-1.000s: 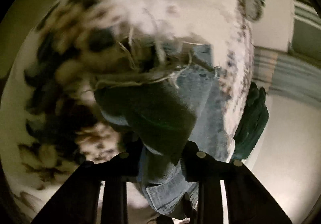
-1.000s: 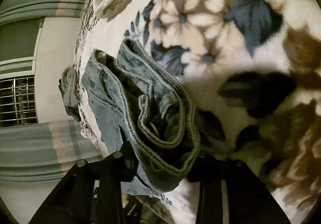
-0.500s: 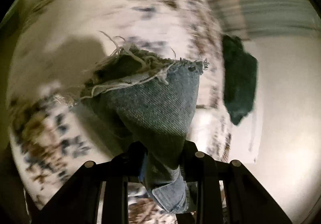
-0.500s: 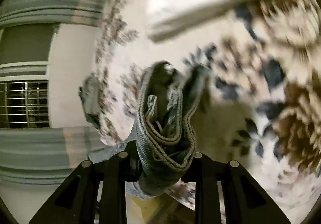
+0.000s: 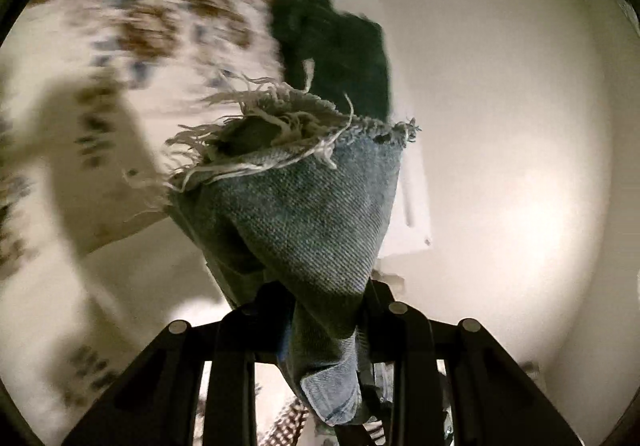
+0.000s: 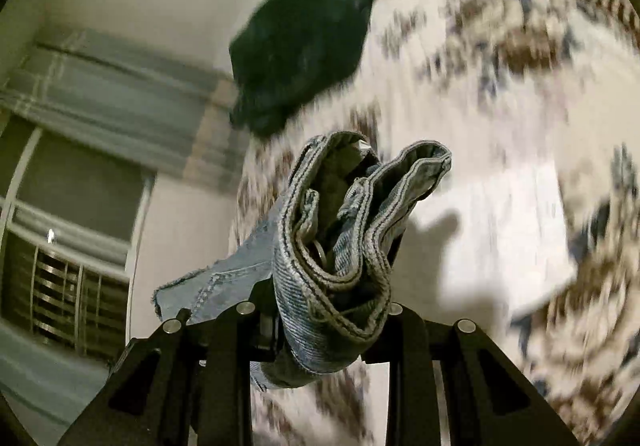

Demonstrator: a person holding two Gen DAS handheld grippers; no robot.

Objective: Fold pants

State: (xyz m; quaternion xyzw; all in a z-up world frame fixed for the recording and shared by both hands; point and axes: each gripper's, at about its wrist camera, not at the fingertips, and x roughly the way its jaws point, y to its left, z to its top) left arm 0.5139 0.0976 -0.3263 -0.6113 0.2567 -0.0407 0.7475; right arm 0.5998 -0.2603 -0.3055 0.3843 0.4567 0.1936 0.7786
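The pants (image 5: 304,222) are light-blue denim, held up off the bedding at 2 places. The frayed, white-threaded leg hem (image 5: 280,126) sticks upward; the bunched, stitched waistband (image 6: 344,246) loops in folds.

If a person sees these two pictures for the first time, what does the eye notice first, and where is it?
In the left wrist view, the frayed hem of the jeans fills the middle, pinched in the left gripper. In the right wrist view, the bunched waistband stands up from the right gripper. Behind it, a dark green cloth lies at the edge of the blurred flowered blanket.
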